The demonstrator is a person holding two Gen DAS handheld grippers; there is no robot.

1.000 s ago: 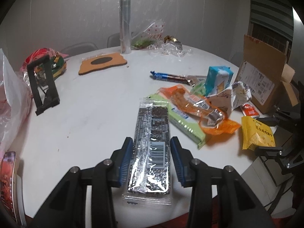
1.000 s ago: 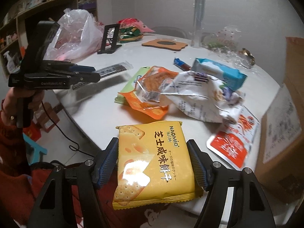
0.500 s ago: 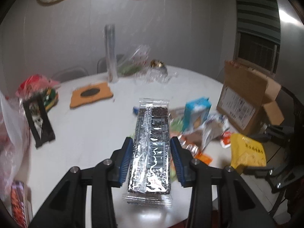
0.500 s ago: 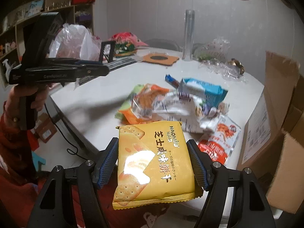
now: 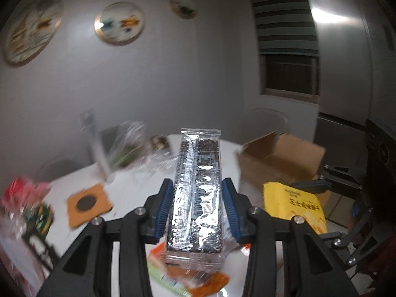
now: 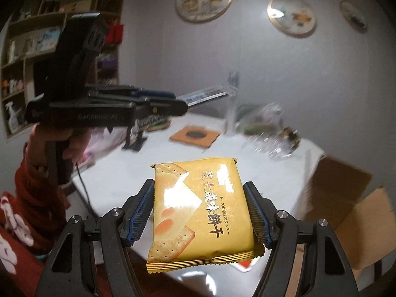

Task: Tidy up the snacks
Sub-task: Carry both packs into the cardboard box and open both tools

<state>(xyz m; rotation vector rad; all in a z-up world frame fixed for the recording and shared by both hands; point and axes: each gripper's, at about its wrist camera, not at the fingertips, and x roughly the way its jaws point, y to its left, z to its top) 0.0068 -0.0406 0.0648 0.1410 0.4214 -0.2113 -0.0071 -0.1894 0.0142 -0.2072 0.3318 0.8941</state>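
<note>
My left gripper (image 5: 196, 193) is shut on a long clear packet of dark seaweed-like snack (image 5: 196, 198), held high above the white table (image 5: 138, 193). My right gripper (image 6: 199, 198) is shut on a yellow cheese cracker packet (image 6: 200, 212), also raised above the table edge. The yellow packet also shows in the left wrist view (image 5: 294, 208), right of the long packet. The left gripper and its long packet (image 6: 205, 95) show at upper left in the right wrist view. An orange packet (image 5: 198, 282) lies below the left gripper.
An open cardboard box (image 5: 279, 163) stands at the table's right edge, also in the right wrist view (image 6: 344, 193). An orange mat (image 6: 194, 136), a clear tube (image 6: 231, 101), crumpled clear bags (image 5: 128, 146) and a black stand (image 6: 133, 138) sit on the table.
Both grippers have lifted and tilted upward with their packets, so the table and snack pile dropped low in view. The cardboard box now sits nearer both grippers.
</note>
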